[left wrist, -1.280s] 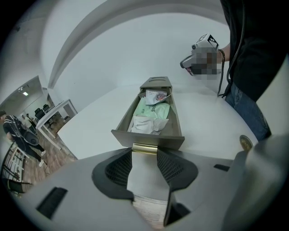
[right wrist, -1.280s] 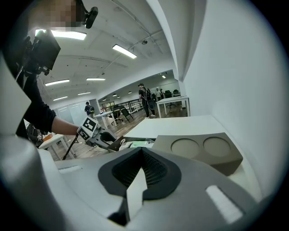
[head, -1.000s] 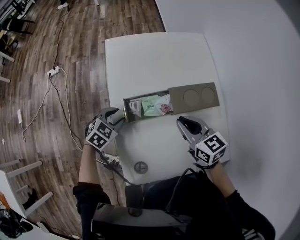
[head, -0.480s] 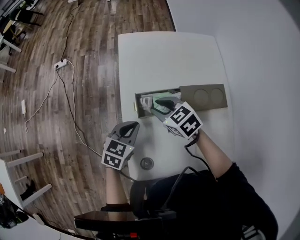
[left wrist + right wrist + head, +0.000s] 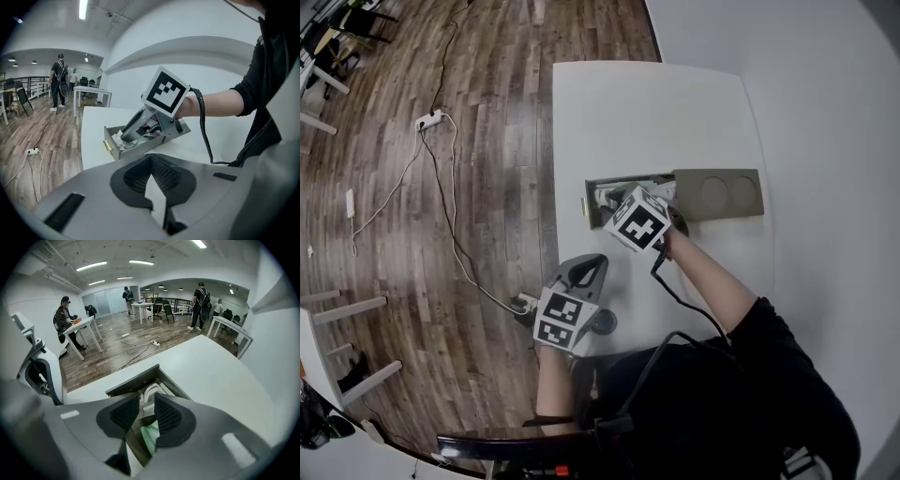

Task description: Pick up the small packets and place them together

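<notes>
Table [image 5: 656, 112]: white top, smooth, matt. Floor [image 5: 487, 141]: dark wood planks, faint sheen. Drawer box [image 5: 136, 148]: grey-olive, matt, looks like metal. Its small handle [image 5: 107, 144]: brass-coloured, glossy. Green packet [image 5: 149, 436]: thin film, slight gloss. White packet [image 5: 149, 390]: crinkled, shiny. Left gripper [image 5: 151, 159], right gripper [image 5: 146, 401]: grey matt plastic shells, black finely ribbed pads [image 5: 168, 417].

two grippers, the left gripper [image 5: 586, 265] and the right gripper [image 5: 147, 397]; one white table [image 5: 637, 112]; one grey box [image 5: 727, 210] with two round recesses [image 5: 712, 192]; one green packet [image 5: 150, 437] and one white packet [image 5: 149, 392] countable, others unclear.
</notes>
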### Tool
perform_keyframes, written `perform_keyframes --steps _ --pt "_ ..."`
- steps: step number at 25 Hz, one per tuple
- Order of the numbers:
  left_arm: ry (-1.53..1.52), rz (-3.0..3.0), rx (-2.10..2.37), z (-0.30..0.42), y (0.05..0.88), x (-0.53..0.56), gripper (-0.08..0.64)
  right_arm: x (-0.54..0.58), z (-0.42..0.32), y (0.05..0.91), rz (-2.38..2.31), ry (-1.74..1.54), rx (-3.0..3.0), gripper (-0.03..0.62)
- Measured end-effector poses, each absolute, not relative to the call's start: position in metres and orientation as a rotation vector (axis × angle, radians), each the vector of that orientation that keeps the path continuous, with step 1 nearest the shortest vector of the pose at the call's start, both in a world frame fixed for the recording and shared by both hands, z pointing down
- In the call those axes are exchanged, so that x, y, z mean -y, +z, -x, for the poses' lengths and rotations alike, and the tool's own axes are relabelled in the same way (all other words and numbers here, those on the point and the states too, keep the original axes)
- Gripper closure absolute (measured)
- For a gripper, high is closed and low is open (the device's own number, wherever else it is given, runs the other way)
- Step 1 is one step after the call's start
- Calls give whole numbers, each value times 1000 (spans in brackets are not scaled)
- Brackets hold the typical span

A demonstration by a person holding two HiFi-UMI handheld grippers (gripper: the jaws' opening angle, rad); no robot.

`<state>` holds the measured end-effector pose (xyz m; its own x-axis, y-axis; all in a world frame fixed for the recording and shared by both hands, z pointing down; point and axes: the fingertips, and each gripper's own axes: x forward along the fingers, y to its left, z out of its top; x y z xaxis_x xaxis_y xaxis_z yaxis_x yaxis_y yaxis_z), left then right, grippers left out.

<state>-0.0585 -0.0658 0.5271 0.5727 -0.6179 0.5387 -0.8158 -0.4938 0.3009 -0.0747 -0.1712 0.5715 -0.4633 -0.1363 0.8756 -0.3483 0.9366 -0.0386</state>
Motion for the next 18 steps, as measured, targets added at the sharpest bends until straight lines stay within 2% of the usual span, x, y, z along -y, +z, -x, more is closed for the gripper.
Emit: perform_keyframes --steps 1,4,12,18 --pt "492 -2279 1142 59 527 66 560 172 75 575 -347 253 2045 500" --pt "485 -2280 1133 59 529 66 560 170 74 579 -352 238 2036 575" --pt "458 -2278 1104 50 529 66 560 179 56 541 -440 317 2163 583" --pt "478 -2296 1118 37 522 64 560 201 -7 490 -647 328 2233 583"
